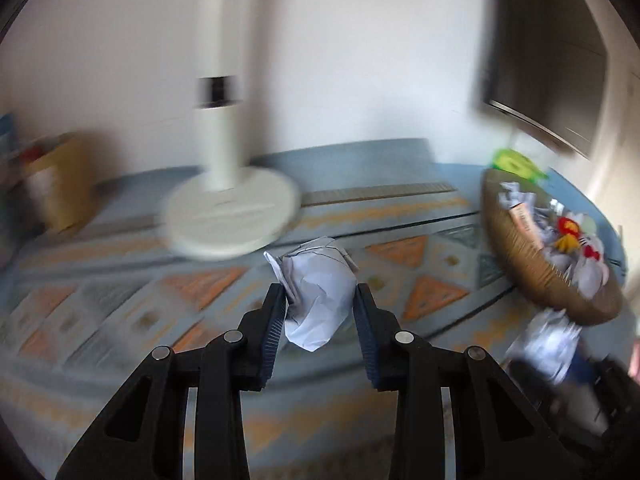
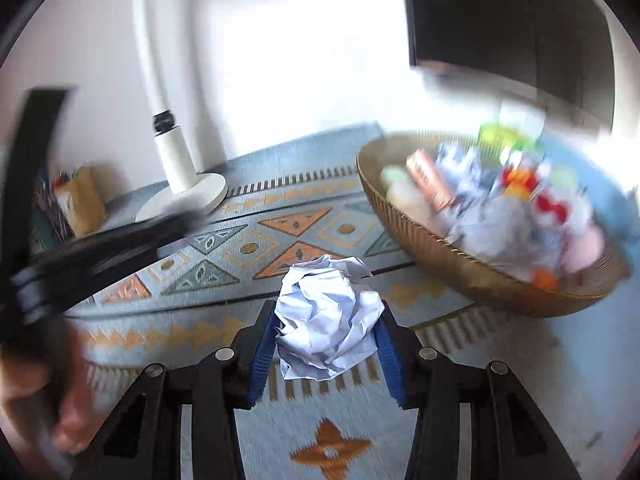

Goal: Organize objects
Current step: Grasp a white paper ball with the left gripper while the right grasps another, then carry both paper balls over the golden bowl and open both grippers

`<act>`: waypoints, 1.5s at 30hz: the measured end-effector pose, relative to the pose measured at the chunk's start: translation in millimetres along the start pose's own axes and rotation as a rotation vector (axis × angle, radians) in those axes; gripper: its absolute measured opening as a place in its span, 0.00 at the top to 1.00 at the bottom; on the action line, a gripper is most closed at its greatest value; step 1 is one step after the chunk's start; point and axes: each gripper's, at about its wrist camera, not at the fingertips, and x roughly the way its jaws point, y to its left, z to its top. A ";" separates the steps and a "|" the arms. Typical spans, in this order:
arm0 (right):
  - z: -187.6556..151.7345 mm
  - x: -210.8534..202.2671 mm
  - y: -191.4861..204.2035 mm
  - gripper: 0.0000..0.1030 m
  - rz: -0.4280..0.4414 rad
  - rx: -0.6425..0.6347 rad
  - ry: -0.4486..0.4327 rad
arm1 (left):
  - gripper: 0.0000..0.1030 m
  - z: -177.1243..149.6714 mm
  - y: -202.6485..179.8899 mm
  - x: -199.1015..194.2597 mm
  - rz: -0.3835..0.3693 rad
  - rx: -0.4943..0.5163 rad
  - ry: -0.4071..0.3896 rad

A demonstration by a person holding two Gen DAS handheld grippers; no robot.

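Observation:
My left gripper [image 1: 320,300] is shut on a crumpled white paper ball [image 1: 318,296] and holds it above the patterned rug. My right gripper [image 2: 328,320] is shut on a second crumpled paper ball [image 2: 328,316], also above the rug. A brown woven basket [image 2: 404,208] with crumpled paper, a tube and colourful toys stands to the right of the right gripper. The basket also shows in the left wrist view [image 1: 520,256] at the far right, with the right gripper's paper ball [image 1: 546,344] blurred below it. Both views are motion-blurred.
A white lamp stand with a round base [image 1: 232,216] stands on the blue rug [image 1: 120,304] near the white wall; it also shows in the right wrist view [image 2: 184,196]. A brown paper bag [image 1: 60,184] sits at the far left. A dark cabinet [image 1: 552,60] hangs upper right.

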 end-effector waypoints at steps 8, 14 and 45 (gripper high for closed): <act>-6.5 -5.3 11.0 0.55 0.013 -0.052 -0.022 | 0.69 -67.3 26.5 -56.4 0.040 -0.178 -0.041; -2.6 9.0 9.0 0.55 0.026 -0.046 0.044 | 0.68 -66.1 32.8 -46.4 0.025 -0.206 -0.005; -3.1 -13.6 -4.2 0.55 0.190 0.009 0.047 | 0.67 -56.8 8.0 -55.8 -0.049 -0.141 0.008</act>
